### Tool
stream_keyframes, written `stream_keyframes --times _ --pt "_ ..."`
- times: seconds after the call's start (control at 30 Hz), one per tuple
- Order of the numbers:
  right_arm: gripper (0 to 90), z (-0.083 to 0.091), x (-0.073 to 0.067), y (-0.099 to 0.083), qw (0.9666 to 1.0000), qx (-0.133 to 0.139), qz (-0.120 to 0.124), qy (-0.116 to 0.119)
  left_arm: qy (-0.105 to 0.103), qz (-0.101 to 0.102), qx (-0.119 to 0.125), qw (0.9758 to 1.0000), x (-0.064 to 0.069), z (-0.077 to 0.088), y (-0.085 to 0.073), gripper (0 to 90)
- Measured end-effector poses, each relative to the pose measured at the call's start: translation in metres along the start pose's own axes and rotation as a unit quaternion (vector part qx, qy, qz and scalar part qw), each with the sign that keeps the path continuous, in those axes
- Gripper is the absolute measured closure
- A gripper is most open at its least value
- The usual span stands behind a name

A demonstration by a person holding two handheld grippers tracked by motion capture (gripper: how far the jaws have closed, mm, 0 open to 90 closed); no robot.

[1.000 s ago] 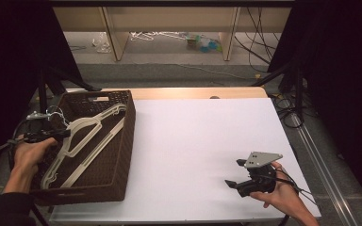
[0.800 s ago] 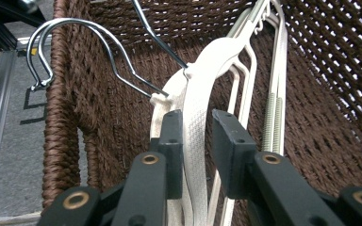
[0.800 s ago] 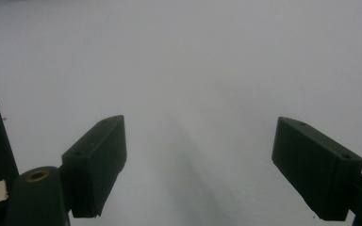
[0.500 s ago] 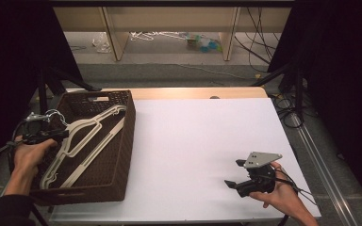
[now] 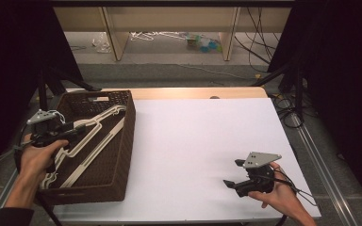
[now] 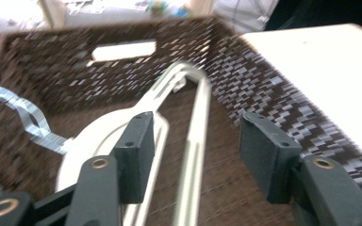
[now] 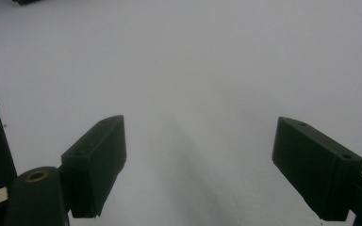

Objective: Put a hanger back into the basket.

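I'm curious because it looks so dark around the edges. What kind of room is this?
Probably a lab or studio set up for recording. Black curtains hang round a white table, cables run across the floor, and a person holds grippers, the left gripper over a wicker basket of hangers.

Bright, even overhead light washes the white desk, with dark surroundings on both sides. The left gripper view is motion-blurred, smearing the woven basket. The right gripper view is dim, grey and soft, with faint shadows.
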State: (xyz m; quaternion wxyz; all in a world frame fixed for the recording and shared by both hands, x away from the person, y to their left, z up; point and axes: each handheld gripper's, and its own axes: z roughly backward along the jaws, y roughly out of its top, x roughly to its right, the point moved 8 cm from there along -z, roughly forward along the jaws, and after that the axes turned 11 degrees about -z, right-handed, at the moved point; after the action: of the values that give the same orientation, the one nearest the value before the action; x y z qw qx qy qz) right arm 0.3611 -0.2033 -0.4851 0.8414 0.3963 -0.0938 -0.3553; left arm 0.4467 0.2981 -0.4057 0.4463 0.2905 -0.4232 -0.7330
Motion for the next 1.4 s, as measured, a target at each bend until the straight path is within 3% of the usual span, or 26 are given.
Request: stream_keyframes --times 0.13,0.33,0.53,0.63,0.67,0.7,0.73,0.8,0.97,1.17,1.27,1.3,1.4 --pt "19.0 0.001 0.000 0.002 1.0000 0.008 0.003 -0.002 -0.019 -0.008 0.023 0.9995 0.022 0.002 0.011 38.4" --pt "18.5 0.002 -0.001 0.005 0.9998 0.019 -0.001 -0.005 -0.057 -0.032 0.053 0.9965 0.063 0.001 0.024 29.9" --pt "18.1 0.002 -0.002 0.007 0.9995 0.030 0.004 -0.003 -0.097 -0.077 0.064 0.9903 0.104 -0.003 0.031 22.0" --pt "18.0 0.003 -0.003 0.008 0.9994 0.033 0.002 -0.005 -0.104 -0.080 0.062 0.9894 0.121 -0.004 0.032 16.4" --pt "17.9 0.003 -0.003 0.008 0.9994 0.036 0.004 -0.004 -0.108 -0.095 0.064 0.9876 0.126 -0.005 0.032 16.2" --pt "17.9 0.003 -0.003 0.008 0.9993 0.037 0.002 -0.003 -0.111 -0.093 0.066 0.9872 0.133 -0.005 0.032 16.7" --pt "17.9 0.002 -0.004 0.008 0.9993 0.038 0.003 -0.002 -0.115 -0.112 0.067 0.9848 0.137 -0.006 0.033 15.9" --pt "17.9 0.002 -0.003 0.008 0.9992 0.039 0.000 -0.004 -0.126 -0.105 0.073 0.9838 0.153 -0.008 0.032 16.6" --pt "17.9 0.003 -0.001 0.010 0.9988 0.049 -0.003 -0.006 -0.143 -0.124 0.067 0.9796 0.180 -0.012 0.028 16.1" --pt "17.9 0.003 -0.003 0.012 0.9984 0.056 -0.004 -0.005 -0.162 -0.133 0.071 0.9752 0.207 -0.013 0.024 16.1" --pt "17.9 0.003 -0.004 0.011 0.9983 0.058 -0.002 -0.004 -0.165 -0.132 0.069 0.9750 0.216 -0.014 0.020 16.1" --pt "17.9 0.003 -0.004 0.011 0.9983 0.057 -0.004 -0.003 -0.168 -0.136 0.070 0.9737 0.217 -0.014 0.019 16.1" --pt "17.9 0.003 -0.004 0.010 0.9982 0.060 -0.006 -0.006 -0.168 -0.128 0.077 0.9744 0.219 -0.014 0.016 16.1"
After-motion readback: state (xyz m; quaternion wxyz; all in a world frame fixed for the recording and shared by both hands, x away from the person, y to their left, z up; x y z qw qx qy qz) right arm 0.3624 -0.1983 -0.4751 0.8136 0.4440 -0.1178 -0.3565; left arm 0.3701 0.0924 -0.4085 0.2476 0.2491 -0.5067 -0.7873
